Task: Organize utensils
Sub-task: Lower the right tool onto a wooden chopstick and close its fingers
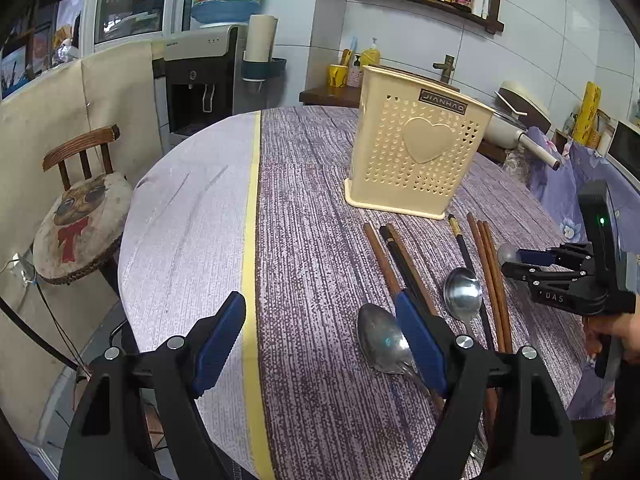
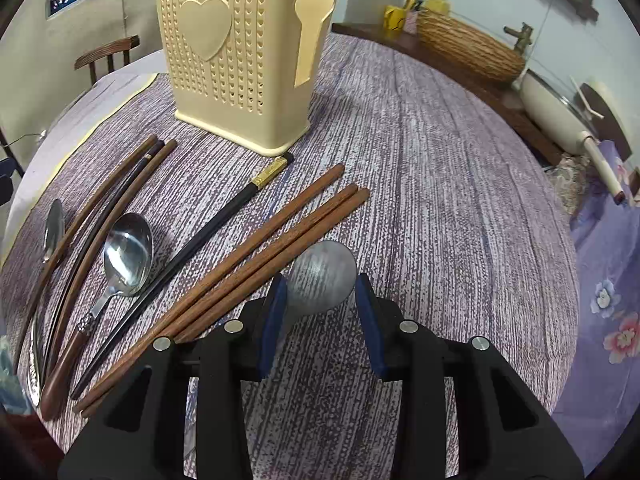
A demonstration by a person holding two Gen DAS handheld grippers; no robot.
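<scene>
The right hand-held gripper (image 2: 322,312) is holding a steel spoon (image 2: 322,274) by its handle, bowl forward; its fingers are clamped on it, and the spoon is hanging above the tabletop (image 2: 440,220), beside three brown chopsticks (image 2: 256,264). The left hand-held gripper (image 1: 320,344) is hovering with its fingers apart, carrying nothing, its right finger (image 1: 420,340) just over a second spoon (image 1: 382,340). The cream utensil holder (image 1: 416,144) is standing upright at the far end of the row of chopsticks and spoons, which are lying flat in front of it. The step in hand appears to be transfer of the first spoon. The next move calls for raising the spoon above the holder rim, tipping it handle-down and releasing it into a compartment.
</scene>
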